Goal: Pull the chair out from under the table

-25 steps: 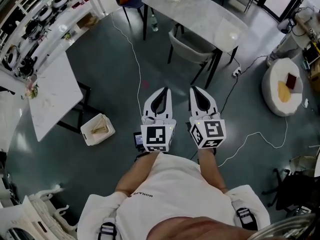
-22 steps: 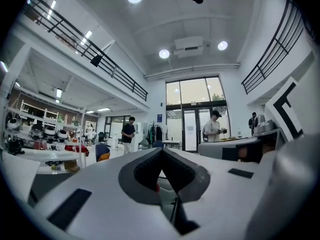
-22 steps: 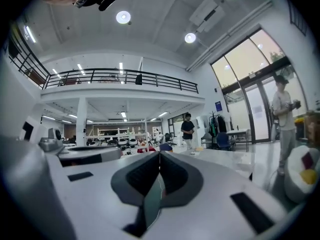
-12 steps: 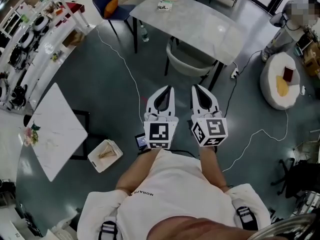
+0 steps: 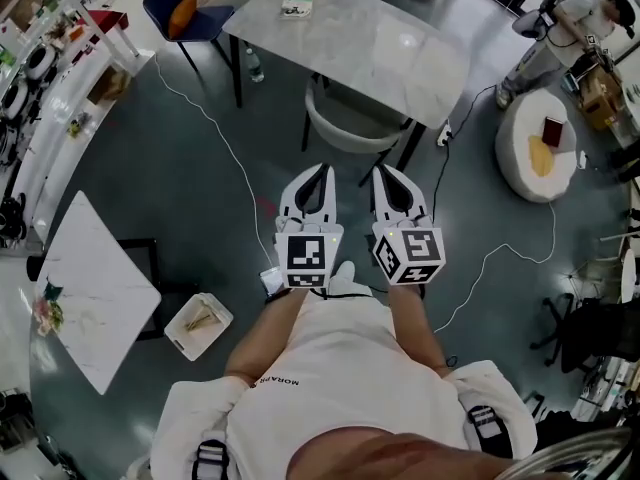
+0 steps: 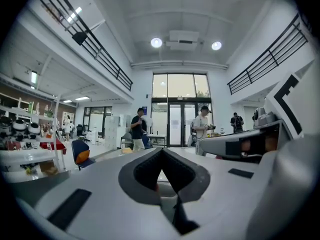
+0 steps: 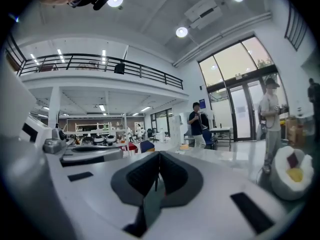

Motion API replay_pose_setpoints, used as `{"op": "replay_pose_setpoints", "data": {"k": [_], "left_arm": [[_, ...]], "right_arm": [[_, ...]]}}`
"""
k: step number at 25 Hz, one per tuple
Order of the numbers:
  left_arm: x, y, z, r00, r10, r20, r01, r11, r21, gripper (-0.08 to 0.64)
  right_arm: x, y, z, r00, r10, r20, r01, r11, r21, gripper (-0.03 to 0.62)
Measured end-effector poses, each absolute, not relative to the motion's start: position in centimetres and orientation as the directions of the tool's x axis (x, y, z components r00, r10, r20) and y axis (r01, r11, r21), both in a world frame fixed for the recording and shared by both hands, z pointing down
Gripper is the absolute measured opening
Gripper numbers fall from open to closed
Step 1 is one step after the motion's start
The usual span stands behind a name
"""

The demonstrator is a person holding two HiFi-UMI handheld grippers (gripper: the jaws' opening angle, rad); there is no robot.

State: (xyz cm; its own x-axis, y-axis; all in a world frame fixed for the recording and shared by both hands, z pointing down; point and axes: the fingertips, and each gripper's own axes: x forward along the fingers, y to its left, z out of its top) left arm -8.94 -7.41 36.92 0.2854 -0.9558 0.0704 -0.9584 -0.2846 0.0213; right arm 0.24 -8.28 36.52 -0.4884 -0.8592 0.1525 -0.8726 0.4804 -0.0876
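Currently approach step, I'd say: chair (image 5: 345, 133) tucked under tabletop (image 5: 380, 43), apart from both grippers. Left gripper (image 5: 321, 170) & right gripper (image 5: 386, 172) closed, empty. Next: reach backrest, open jaws, clamp, pull back.

The floor (image 5: 200, 198) and table (image 5: 380, 48) are seen from high above, steeply downward, in the head view. In both gripper views the room is seen level, close over the jaws; the glass doors (image 6: 176, 124) are shared.
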Motion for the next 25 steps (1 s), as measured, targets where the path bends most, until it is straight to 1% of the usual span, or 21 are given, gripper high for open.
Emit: {"op": "replay_pose_setpoints", "data": {"k": [5, 8, 12, 14, 17, 20, 25], "left_arm": [[-7.9, -10.6, 37.3, 0.293, -0.953, 0.078, -0.955, -0.296, -0.028, 0.005], [-6.4, -12.2, 38.0, 0.326, -0.940, 0.098, -0.938, -0.335, -0.086, 0.005], [-3.9, -14.7, 39.9, 0.372, -0.913, 0.169, -0.894, -0.401, -0.199, 0.005], [-2.8, -15.6, 41.0, 0.369, -0.904, 0.215, -0.863, -0.419, -0.283, 0.005], [-2.0, -17.1, 43.5, 0.367, -0.879, 0.303, -0.794, -0.466, -0.390, 0.005], [-2.3, -18.9, 45.9, 0.359, -0.858, 0.368, -0.708, -0.507, -0.492, 0.005], [-2.6, -21.6, 49.2, 0.359, -0.812, 0.460, -0.603, -0.578, -0.549, 0.005]], "right_arm": [[1.7, -11.0, 37.4, -0.462, -0.871, 0.167, -0.887, 0.456, -0.074, 0.014], [3.4, -12.5, 38.7, -0.444, -0.871, 0.209, -0.894, 0.446, -0.042, 0.014], [6.2, -14.6, 41.3, -0.431, -0.856, 0.285, -0.894, 0.448, -0.006, 0.014], [7.4, -15.4, 42.8, -0.429, -0.842, 0.327, -0.887, 0.461, 0.023, 0.014], [7.7, -16.7, 45.1, -0.461, -0.794, 0.397, -0.850, 0.523, 0.060, 0.014], [7.4, -18.3, 47.4, -0.462, -0.761, 0.456, -0.807, 0.573, 0.139, 0.014], [6.4, -20.6, 50.8, -0.466, -0.706, 0.533, -0.729, 0.648, 0.221, 0.015]]}}
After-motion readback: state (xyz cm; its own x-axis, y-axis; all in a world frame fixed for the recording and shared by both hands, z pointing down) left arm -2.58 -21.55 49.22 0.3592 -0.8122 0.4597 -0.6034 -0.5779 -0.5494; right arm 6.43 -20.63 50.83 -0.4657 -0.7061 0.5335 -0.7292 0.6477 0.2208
